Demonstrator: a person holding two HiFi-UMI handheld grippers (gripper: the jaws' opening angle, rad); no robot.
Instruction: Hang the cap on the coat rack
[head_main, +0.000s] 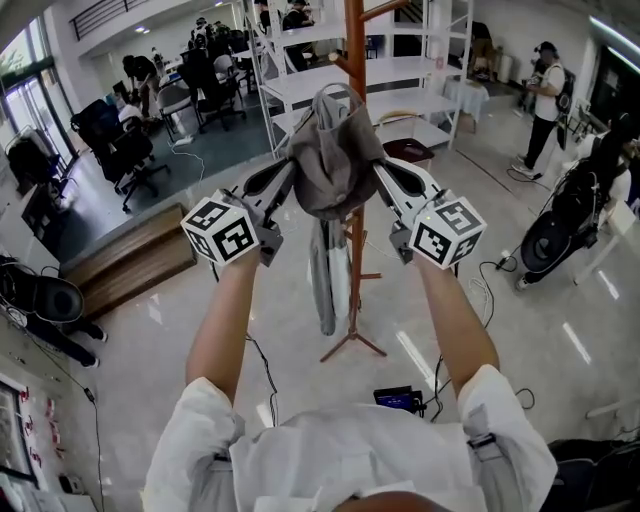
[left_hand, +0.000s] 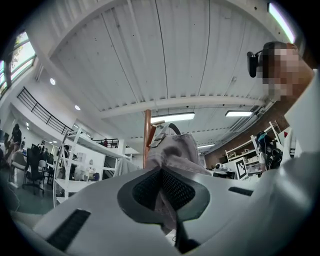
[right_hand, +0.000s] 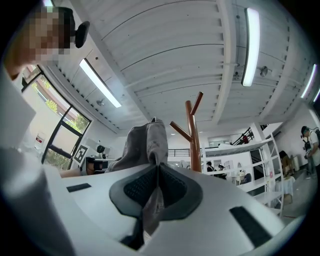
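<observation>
Head view: cap (head_main: 335, 160) held up before the coat rack (head_main: 356, 40).
Left gripper (head_main: 286, 177) fingers clamp its 9 o'clock edge; right gripper (head_main: 384, 174) fingers its 3 o'clock edge.

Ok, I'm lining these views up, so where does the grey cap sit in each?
Head view: cap upper centre, in front of the coat rack pole.
Left gripper view: cap at centre, just right of the pole.
Right gripper view: cap centre-left, left of the pole.
Shared landmark: the brown pole.

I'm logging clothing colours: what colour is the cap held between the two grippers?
Grey. The cap shows best in the head view.
</observation>
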